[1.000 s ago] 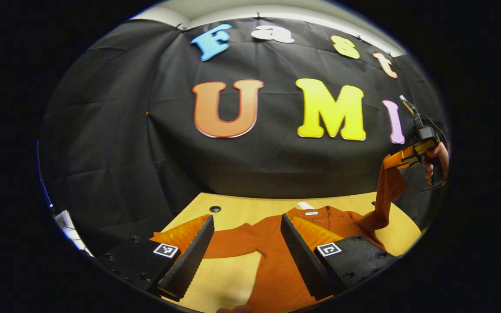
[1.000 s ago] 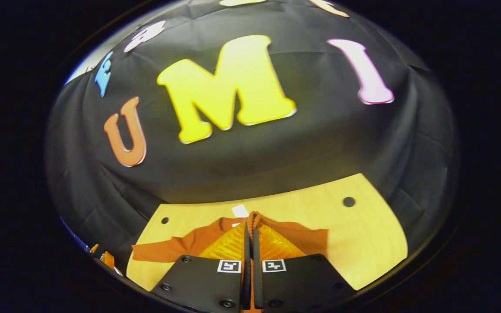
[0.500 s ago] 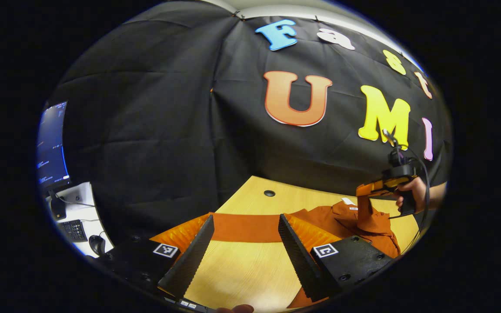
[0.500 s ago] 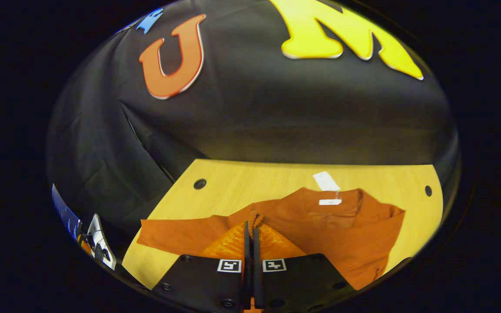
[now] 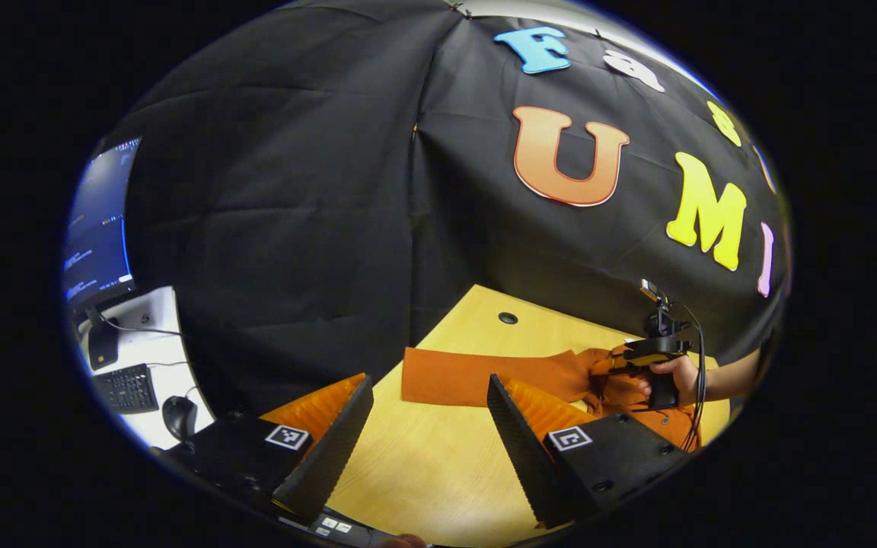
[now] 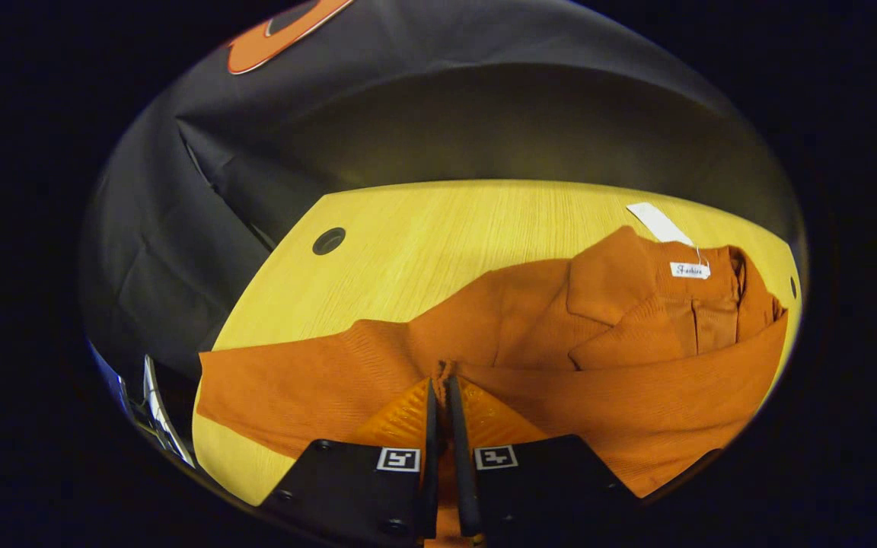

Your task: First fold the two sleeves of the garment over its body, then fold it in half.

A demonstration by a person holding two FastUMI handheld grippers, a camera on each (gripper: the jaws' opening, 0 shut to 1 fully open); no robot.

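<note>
**Right sleeve over the body; left sleeve lies ahead of the empty left gripper**

The wooden table (image 6: 423, 221) carries the rust-orange garment (image 6: 560, 320), spread with its collar and tag toward the booth wall. In the right gripper view its body runs across the table, and 1 sleeve has been brought over it.

That sleeve's cuff (image 6: 444, 374) is pinched in the right gripper (image 6: 444, 426), whose 2 fingers are pressed together on the fabric, low above the garment's body. In the left gripper view this gripper and the hand (image 5: 671, 373) holding it sit over the garment at the far right.

The other sleeve (image 5: 476, 377) lies flat on the table, its long axis running crosswise and pointing away from the body. The left gripper (image 5: 431, 434) has its fingers spread wide and holds nothing; the sleeve lies just ahead of it, beyond the fingertips.

Judging by this layout, the left gripper is the nearer one for this sleeve, and its free end toward the left is probably the part to grasp.
</note>
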